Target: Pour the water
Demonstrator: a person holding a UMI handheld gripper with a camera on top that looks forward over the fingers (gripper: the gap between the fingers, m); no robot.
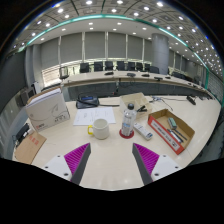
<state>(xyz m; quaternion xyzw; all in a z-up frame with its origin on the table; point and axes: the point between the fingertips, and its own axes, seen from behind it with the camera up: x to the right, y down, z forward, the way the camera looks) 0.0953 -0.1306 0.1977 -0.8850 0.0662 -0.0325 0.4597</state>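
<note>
A clear plastic water bottle [128,121] with a white cap stands upright on a small red coaster on the pale table [110,160]. To its left sits a white mug [100,128], handle side toward the left. My gripper [112,160] is open, well short of both, with nothing between its magenta pads [77,156]. The bottle and mug lie beyond the fingertips, the bottle slightly right of centre.
An open red and tan cardboard box [170,130] with small items sits to the right. A brown box [29,148] and a white box [46,110] stand to the left. Papers [95,113] lie behind the mug. Desks and chairs fill the room beyond.
</note>
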